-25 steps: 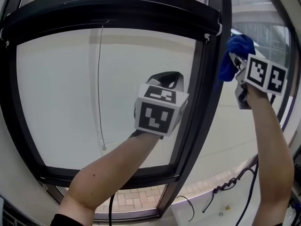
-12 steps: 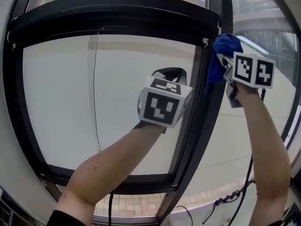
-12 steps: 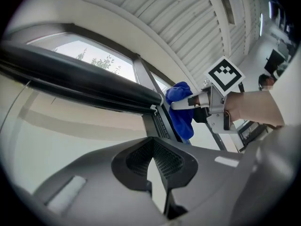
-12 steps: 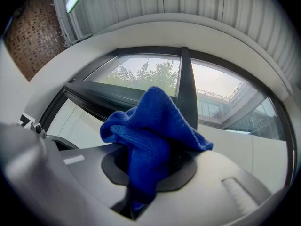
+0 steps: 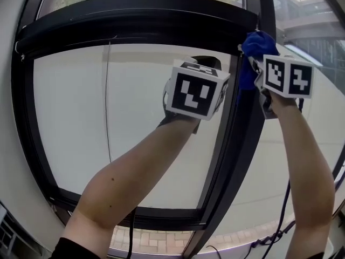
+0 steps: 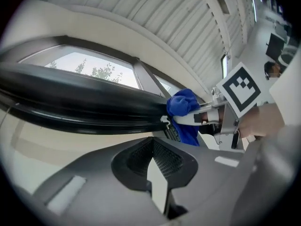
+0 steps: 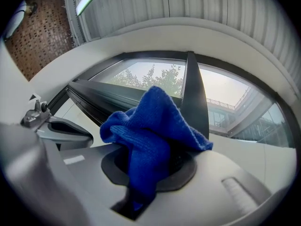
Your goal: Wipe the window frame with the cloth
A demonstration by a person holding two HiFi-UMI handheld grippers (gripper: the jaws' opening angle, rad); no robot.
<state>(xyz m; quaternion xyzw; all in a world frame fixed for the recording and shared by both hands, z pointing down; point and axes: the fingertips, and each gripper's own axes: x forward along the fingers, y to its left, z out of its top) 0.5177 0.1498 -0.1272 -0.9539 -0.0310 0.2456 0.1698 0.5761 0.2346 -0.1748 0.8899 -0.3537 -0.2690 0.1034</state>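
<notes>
Beyond the glass lie a pale wall and trees, bordered by the black window frame (image 5: 135, 15). Since a second ago both grippers have risen, and the blue cloth (image 5: 256, 45) has moved left onto the frame's upright bar, just under the top rail. The right gripper view alone shows the right gripper (image 7: 150, 173) with its fingers clamped on the bunched cloth. The left gripper view shows the left gripper (image 6: 157, 173) with fingers nearly together, holding nothing. There are two grippers, one cloth and one hanging cord (image 5: 106, 101).
</notes>
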